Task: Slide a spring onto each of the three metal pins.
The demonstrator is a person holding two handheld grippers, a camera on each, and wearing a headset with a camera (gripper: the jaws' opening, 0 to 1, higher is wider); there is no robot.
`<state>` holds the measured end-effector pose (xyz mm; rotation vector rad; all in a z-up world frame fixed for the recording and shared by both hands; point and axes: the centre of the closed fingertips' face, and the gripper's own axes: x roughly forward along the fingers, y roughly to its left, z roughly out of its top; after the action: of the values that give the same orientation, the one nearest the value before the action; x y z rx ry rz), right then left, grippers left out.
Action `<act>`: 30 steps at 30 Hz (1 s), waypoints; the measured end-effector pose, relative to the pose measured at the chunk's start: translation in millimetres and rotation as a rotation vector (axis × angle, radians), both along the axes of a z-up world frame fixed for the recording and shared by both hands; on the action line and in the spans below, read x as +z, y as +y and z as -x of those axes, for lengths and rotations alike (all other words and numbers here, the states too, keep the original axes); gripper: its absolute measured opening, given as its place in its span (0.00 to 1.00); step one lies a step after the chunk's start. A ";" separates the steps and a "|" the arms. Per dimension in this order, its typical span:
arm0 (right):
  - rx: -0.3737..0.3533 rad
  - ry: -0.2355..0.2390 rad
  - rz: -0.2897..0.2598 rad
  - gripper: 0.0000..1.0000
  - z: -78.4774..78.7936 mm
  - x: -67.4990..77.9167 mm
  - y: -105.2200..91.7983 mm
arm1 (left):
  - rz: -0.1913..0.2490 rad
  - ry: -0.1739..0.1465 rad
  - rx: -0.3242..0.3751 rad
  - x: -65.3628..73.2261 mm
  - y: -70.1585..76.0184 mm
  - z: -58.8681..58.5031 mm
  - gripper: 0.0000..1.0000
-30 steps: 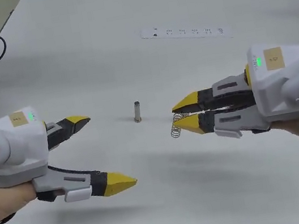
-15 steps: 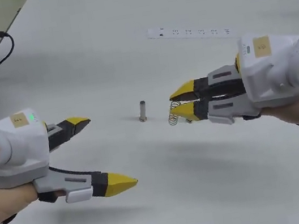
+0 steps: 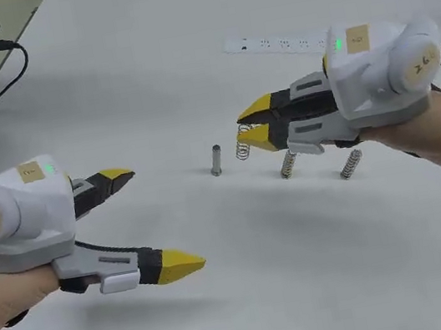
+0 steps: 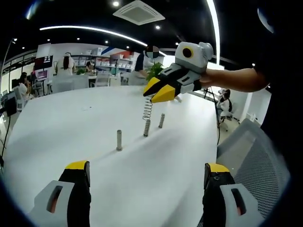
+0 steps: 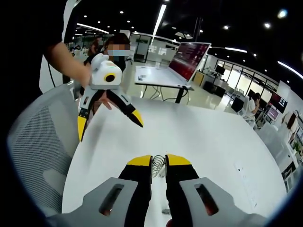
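Holding: spring (image 3: 242, 146) pinched at its top between the nearly closed jaws of right gripper (image 3: 243, 127), hanging just right of bare pin (image 3: 216, 160), over the middle of the worktop (image 3: 146, 76)
Left gripper (image 3: 155, 220): jaws spread wide, empty, near the front left edge
Pins: three; one bare, two sleeved, namely nearer sprung pin (image 3: 288, 164) and outer sprung pin (image 3: 351, 163)
Springs: three; two seated, one carried
Risk: may snag on the pin tip or topple the pin if lowered askew; could flex and pop free under an off-centre squeeze
Elsewhere: power strip (image 3: 276, 42) by the far edge
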<state>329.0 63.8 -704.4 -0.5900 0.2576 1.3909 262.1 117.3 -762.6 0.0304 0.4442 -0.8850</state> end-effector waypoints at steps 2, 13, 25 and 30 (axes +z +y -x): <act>0.000 0.000 0.000 0.08 -2.7 -0.4 3.0 | -0.002 -0.003 0.001 0.4 0.4 0.1 0.98; -0.030 0.004 -0.001 0.08 -24.0 -5.4 14.7 | 0.000 0.000 0.007 -0.7 1.4 1.1 0.98; -0.047 0.017 0.022 0.08 -36.9 -19.7 23.2 | 0.003 0.001 0.011 -2.2 0.8 -0.7 0.98; -0.050 0.024 0.025 0.08 -38.8 -22.6 25.2 | 0.006 0.001 0.007 -2.1 -1.2 -1.8 0.98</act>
<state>367.8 88.9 -726.9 -0.5845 0.3074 1.3483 263.9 116.2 -764.7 0.0232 0.4424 -0.8791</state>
